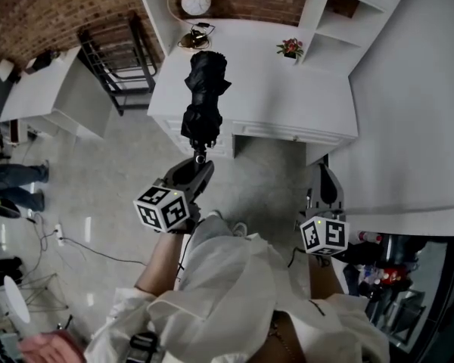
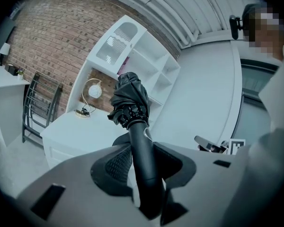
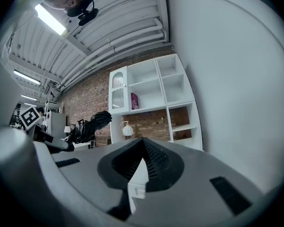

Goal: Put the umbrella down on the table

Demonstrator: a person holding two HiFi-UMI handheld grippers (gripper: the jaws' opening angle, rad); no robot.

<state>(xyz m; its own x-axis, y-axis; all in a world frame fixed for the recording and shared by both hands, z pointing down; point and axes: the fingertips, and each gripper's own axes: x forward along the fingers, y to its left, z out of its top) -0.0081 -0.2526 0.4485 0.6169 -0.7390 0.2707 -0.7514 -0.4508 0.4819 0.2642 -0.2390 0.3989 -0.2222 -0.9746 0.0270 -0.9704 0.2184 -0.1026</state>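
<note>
A folded black umbrella (image 1: 205, 95) hangs in the air above the near part of the white table (image 1: 276, 97). My left gripper (image 1: 200, 162) is shut on its black handle (image 2: 145, 160), and the bunched canopy (image 2: 129, 100) sticks out past the jaws toward the table (image 2: 78, 132). The right gripper view also catches the umbrella (image 3: 92, 124) at the left. My right gripper (image 1: 323, 172) is off to the right of the table's corner, shut (image 3: 143, 141) with nothing between its jaws.
A round globe lamp (image 1: 195, 2) and a small flower pot (image 1: 290, 48) stand at the table's far side, under white shelves (image 1: 340, 13). A black metal rack (image 1: 113, 63) stands left of the table. A big white curved wall (image 1: 416, 112) rises on the right.
</note>
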